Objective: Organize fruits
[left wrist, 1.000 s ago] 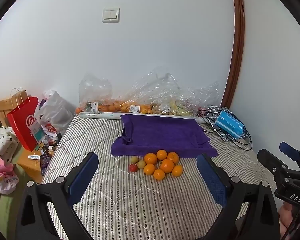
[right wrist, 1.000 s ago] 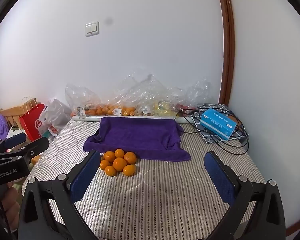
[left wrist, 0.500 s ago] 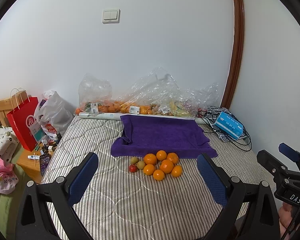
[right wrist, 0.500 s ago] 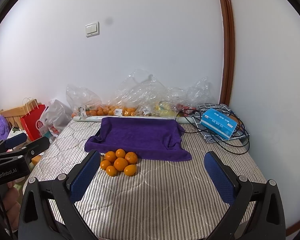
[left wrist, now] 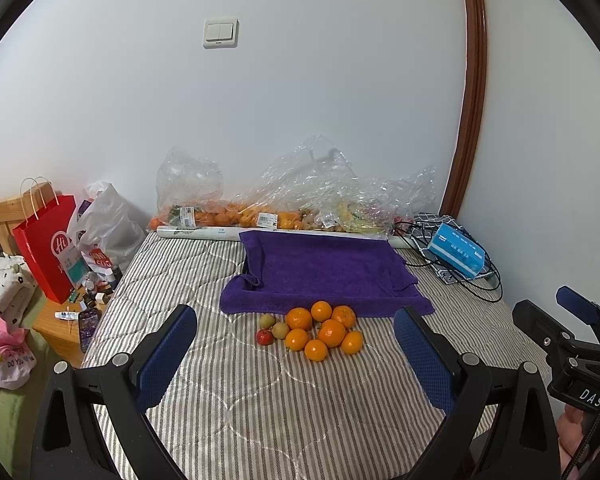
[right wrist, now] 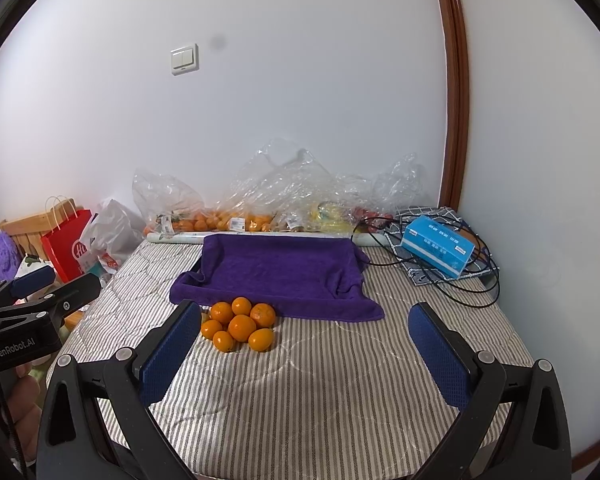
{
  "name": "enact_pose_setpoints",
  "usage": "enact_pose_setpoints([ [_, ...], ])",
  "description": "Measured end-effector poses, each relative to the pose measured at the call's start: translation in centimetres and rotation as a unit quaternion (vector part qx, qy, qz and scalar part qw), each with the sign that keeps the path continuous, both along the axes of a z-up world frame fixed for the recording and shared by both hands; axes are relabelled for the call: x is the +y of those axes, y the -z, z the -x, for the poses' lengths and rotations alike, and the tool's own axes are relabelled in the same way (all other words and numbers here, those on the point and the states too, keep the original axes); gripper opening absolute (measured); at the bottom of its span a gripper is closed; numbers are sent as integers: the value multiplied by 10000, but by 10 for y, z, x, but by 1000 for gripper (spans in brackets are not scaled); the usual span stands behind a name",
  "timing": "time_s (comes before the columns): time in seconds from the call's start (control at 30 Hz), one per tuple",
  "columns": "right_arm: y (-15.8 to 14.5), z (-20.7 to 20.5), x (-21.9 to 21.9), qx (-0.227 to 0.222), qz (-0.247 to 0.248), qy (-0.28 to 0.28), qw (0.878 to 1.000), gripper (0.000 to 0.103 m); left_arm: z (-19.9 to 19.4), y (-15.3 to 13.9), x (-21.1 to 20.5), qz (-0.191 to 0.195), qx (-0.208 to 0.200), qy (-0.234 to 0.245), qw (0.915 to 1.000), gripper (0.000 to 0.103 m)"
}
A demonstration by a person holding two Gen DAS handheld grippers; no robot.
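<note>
Several oranges lie clustered on the striped mattress, just in front of a purple towel. Left of them sit a small red fruit and two greenish-brown fruits. My left gripper is open, held above the mattress short of the pile, nothing between its blue pads. In the right wrist view the oranges lie ahead and left; my right gripper is open and empty. The left pad hides the smaller fruits there.
Clear plastic bags of fruit line the wall behind the towel. A blue box on black cables lies at the back right. A red paper bag and a cluttered side table stand left of the bed.
Both views have shifted slightly: the fruit pile and towel sit a little higher and farther in frame. Neither gripper has changed its opening.
</note>
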State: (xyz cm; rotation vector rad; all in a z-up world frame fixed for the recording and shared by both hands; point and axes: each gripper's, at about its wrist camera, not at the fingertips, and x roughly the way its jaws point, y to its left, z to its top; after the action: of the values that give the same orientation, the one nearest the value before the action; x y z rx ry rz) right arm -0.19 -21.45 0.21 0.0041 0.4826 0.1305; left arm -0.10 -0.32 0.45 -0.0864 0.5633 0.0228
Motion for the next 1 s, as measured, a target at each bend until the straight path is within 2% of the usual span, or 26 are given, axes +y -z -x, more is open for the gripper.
enact_pose_setpoints([
  [1.0,0,5,1,-22,-76,-36,10000,102,-6,-7,-11,-41,-46,2,10000,99],
])
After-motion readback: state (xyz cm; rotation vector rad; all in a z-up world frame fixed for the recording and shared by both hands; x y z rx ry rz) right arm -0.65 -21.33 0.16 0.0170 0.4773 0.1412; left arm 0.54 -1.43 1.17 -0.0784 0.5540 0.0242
